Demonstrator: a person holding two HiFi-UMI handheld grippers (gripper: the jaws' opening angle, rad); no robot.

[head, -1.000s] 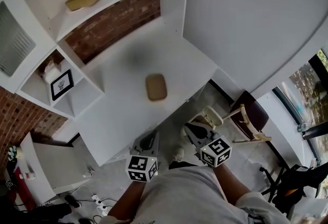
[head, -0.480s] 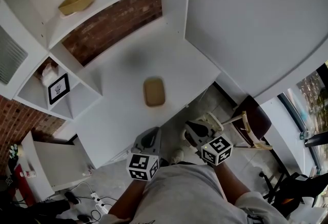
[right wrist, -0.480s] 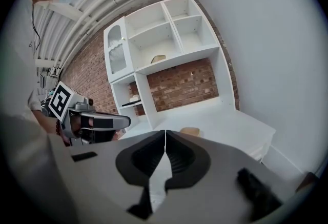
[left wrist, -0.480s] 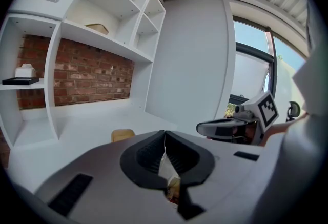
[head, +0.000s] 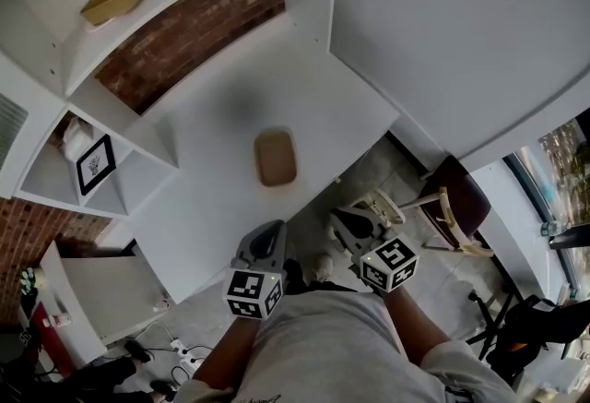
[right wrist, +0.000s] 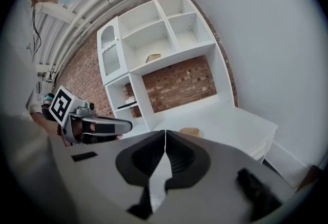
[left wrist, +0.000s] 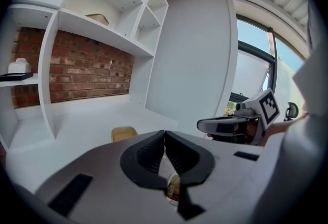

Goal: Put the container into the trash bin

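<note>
Flat tan container, rounded rectangle, on smooth white desk. Near desk edge, left gripper and right gripper, ribbed black jaws pressed together.

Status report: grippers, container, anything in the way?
Left gripper shut, empty. Right gripper shut, empty. Container on desk, untouched. Nothing in the way.

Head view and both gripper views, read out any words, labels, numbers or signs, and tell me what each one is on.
No words or numbers can be read in any view.
Marker cube on the left hand-held gripper: black-and-white squares only, no letters.
Cube on the right hand-held gripper: the same.
Framed card on the shelf: a dark graphic, too small to read.
Container on the table: no label shows.
</note>
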